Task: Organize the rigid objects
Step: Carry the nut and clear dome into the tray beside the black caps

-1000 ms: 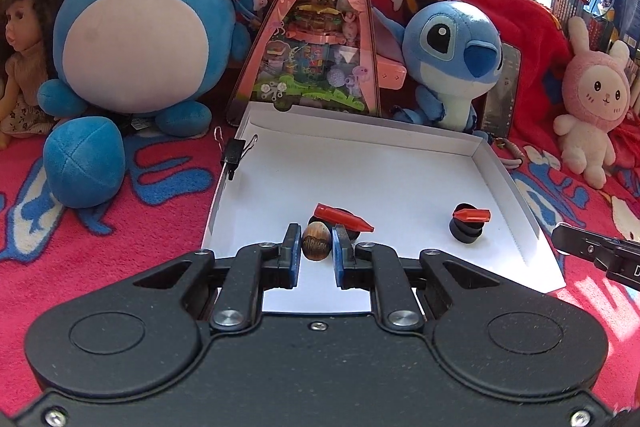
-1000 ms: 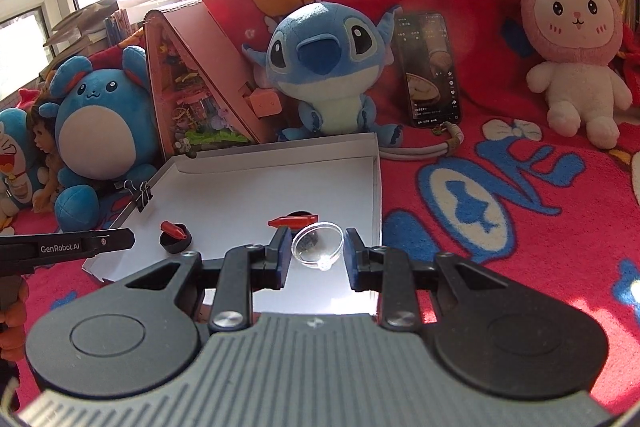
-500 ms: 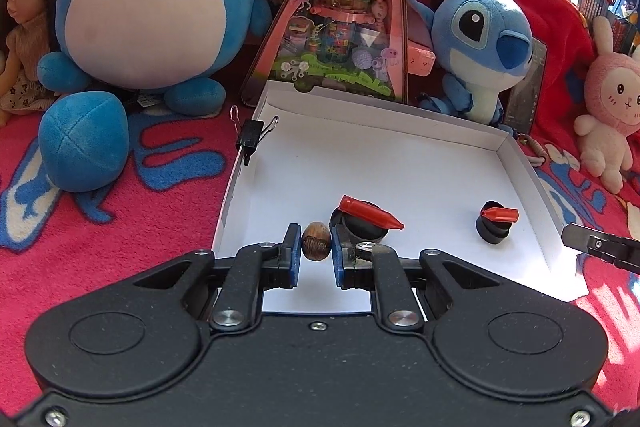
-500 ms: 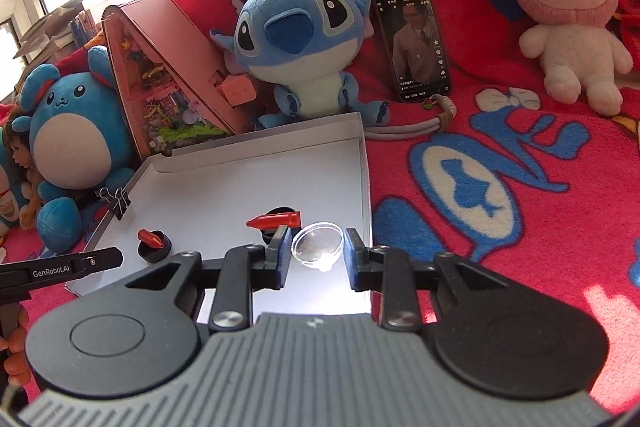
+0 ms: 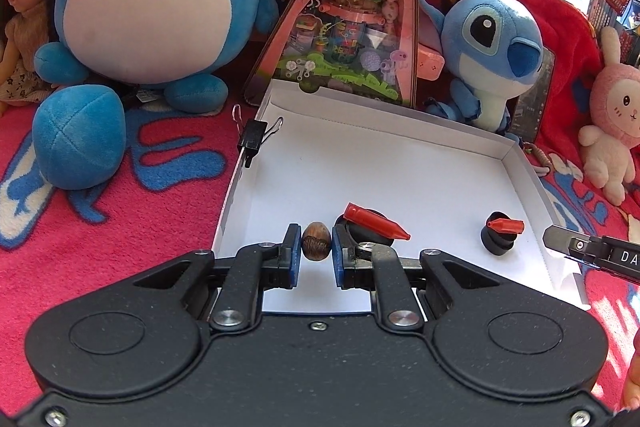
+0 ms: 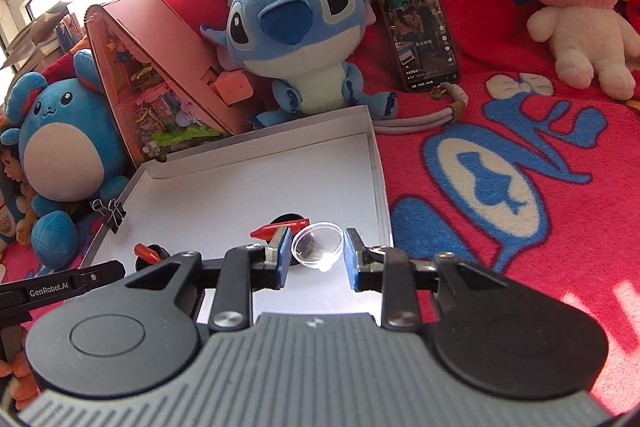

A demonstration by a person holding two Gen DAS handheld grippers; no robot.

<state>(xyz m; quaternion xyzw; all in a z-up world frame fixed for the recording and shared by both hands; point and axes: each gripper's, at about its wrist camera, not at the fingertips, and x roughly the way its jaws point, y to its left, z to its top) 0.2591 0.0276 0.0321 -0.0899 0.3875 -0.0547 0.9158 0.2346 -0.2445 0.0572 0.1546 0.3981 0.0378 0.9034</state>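
Fingers angled downward, gripping nut

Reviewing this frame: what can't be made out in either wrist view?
- Right wrist view: the black-and-red piece is partly hidden behind the clear dome in the right hand-held gripper.
- Left wrist view: the near edge of the white tray is covered by the left hand-held gripper holding the brown nut.
- Phone text: too small.

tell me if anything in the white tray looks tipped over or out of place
Nothing stands out. Two black bases with red pointed pieces sit in the white tray, neither spilled nor visibly damaged. A binder clip grips its left wall.
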